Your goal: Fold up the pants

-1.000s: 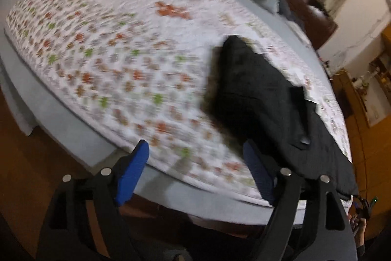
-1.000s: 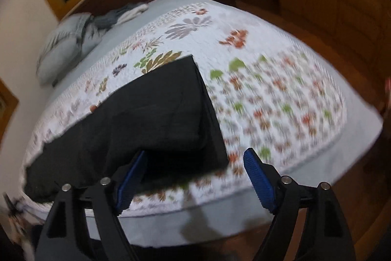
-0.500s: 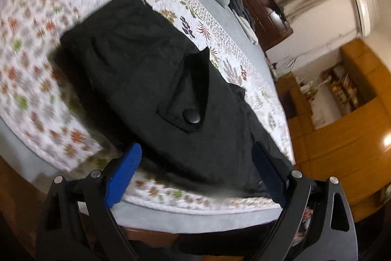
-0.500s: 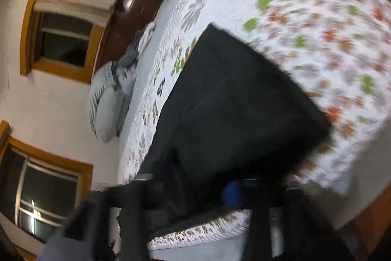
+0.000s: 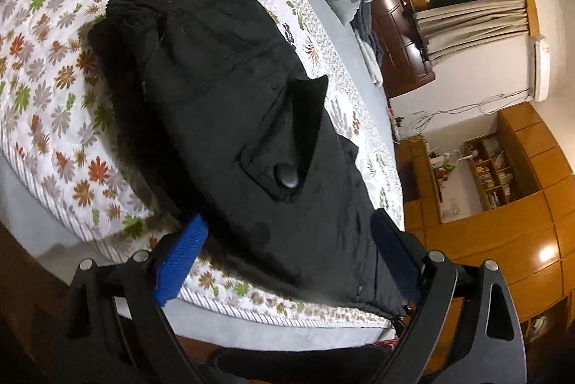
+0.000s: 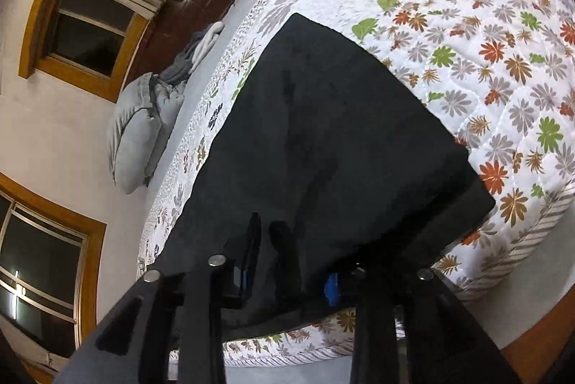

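l gripper (image 5: 287, 256) fingers wide, straddling near edge of black pants (image 5: 251, 118) on floral quilt (image 5: 54, 89), not gripping. r gripper (image 6: 287, 262) fingers narrow, pinched on pants (image 6: 341, 139) edge. only l view shows pocket flap w/ button (image 5: 285, 177); far shelf (image 5: 488, 168) holds books/bits

A home bedroom; a bed (image 5: 46, 118) with floral quilt, grey pillows (image 6: 133, 132), curtained windows (image 5: 463, 14), wooden shelves (image 5: 492, 168).
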Demonstrator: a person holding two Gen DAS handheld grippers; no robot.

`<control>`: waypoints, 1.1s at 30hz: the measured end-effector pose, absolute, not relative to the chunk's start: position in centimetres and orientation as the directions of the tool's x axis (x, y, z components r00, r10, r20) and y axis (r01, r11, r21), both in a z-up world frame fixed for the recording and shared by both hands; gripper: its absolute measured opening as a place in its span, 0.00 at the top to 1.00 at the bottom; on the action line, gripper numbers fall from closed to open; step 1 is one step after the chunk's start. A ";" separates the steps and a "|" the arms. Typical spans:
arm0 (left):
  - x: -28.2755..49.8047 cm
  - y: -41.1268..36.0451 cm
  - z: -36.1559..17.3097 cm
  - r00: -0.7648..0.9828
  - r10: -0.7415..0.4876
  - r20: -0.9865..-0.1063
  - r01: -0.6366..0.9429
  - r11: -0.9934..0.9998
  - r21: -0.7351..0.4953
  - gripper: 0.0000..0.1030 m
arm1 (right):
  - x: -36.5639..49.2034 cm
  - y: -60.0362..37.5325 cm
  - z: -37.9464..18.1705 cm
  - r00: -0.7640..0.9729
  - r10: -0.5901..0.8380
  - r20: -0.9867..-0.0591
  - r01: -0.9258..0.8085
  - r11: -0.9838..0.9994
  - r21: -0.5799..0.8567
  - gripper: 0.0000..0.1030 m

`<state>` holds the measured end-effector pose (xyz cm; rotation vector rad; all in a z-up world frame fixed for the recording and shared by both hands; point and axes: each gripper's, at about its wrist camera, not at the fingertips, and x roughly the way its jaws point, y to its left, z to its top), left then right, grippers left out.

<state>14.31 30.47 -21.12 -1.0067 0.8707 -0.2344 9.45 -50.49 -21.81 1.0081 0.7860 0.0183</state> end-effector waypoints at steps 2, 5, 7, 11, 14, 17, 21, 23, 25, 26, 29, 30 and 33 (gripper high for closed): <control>14.8 30.3 -21.1 0.641 -0.527 -0.557 -0.224 0.566 -0.793 0.11 | 9.7 -50.4 -21.8 0.736 0.366 -0.570 0.332 0.539 0.774 0.62; 15.5 30.0 -20.7 0.645 -0.468 -0.604 -0.236 0.630 -0.740 0.37 | 9.6 -51.1 -21.9 0.749 0.379 -0.544 0.329 0.499 0.802 0.50; 16.2 30.3 -20.7 0.627 -0.423 -0.653 -0.274 0.665 -0.694 0.86 | 9.1 -51.7 -21.8 0.758 0.388 -0.525 0.327 0.470 0.820 0.42; 16.5 31.8 -20.7 0.651 -0.397 -0.647 -0.310 0.639 -0.704 0.94 | 9.0 -51.9 -21.6 0.764 0.390 -0.514 0.340 0.434 0.834 0.34; 16.2 33.0 -20.1 0.682 -0.380 -0.625 -0.314 0.621 -0.719 0.95 | 8.6 -52.3 -20.8 0.776 0.344 -0.529 0.349 0.464 0.814 0.65; 16.0 33.1 -21.2 0.643 -0.405 -0.650 -0.322 0.627 -0.709 0.94 | 8.4 -52.6 -22.4 0.730 0.349 -0.588 0.397 0.483 0.780 0.89; 15.3 32.8 -21.1 0.628 -0.422 -0.653 -0.294 0.649 -0.702 0.76 | 7.6 -53.2 -23.0 0.754 0.362 -0.548 0.368 0.458 0.809 0.89; 14.8 33.1 -20.9 0.667 -0.436 -0.604 -0.265 0.619 -0.739 0.48 | 7.4 -53.6 -23.1 0.766 0.365 -0.529 0.363 0.433 0.825 0.89; 14.4 33.1 -20.7 0.695 -0.429 -0.577 -0.254 0.604 -0.755 0.26 | 7.2 -53.9 -23.2 0.774 0.367 -0.516 0.369 0.401 0.839 0.85; 14.4 33.0 -20.5 0.697 -0.424 -0.577 -0.251 0.610 -0.752 0.25 | 7.1 -54.0 -23.2 0.778 0.359 -0.516 0.374 0.395 0.839 0.85; 14.5 32.7 -20.2 0.687 -0.412 -0.599 -0.250 0.640 -0.727 0.24 | 6.8 -53.9 -22.4 0.772 0.311 -0.555 0.388 0.462 0.798 0.89; 14.7 32.6 -20.2 0.683 -0.413 -0.603 -0.251 0.642 -0.724 0.24 | 6.9 -53.9 -22.7 0.757 0.311 -0.575 0.401 0.473 0.784 0.90; 14.9 32.5 -19.7 0.680 -0.409 -0.608 -0.257 0.644 -0.721 0.22 | 7.2 -54.2 -22.9 0.753 0.320 -0.575 0.409 0.457 0.790 0.89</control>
